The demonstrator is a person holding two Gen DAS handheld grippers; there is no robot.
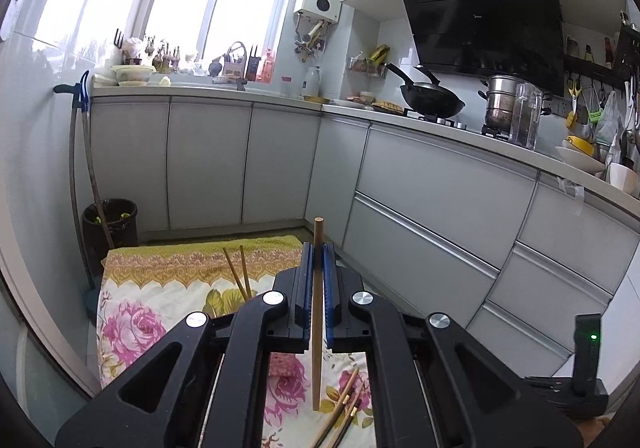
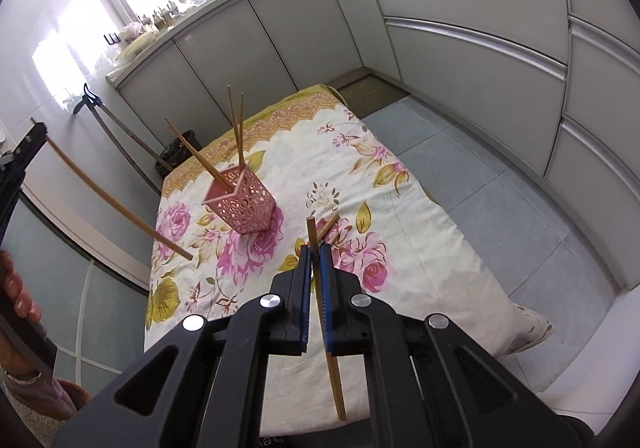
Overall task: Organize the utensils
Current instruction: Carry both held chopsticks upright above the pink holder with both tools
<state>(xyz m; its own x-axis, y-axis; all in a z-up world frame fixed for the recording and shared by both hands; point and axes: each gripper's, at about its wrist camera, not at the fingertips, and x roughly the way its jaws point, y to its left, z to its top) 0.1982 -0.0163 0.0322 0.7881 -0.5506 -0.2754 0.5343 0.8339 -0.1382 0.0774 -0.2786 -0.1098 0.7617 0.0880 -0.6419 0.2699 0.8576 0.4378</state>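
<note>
Chopsticks: plain light-brown wooden sticks, three (image 2: 236, 128) standing tilted in the holder.
Holder (image 2: 244, 208): pink, perforated, sitting on the floral cloth (image 2: 420, 268).
Left gripper (image 1: 319, 268): clamping one chopstick (image 1: 317, 328).
Right gripper (image 2: 316, 268): pinching another chopstick (image 2: 330, 360), near the holder.
Loose chopstick (image 2: 329, 226): lying beside the holder.

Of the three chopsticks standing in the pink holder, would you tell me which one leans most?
The left chopstick in the pink holder: it slants steeply leftward, while the other two stand nearly upright together.

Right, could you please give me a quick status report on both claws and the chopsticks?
Left claw shut on one chopstick. Right claw shut on another chopstick. Pink holder upright on floral cloth, three chopsticks inside. Nothing blocking.
</note>
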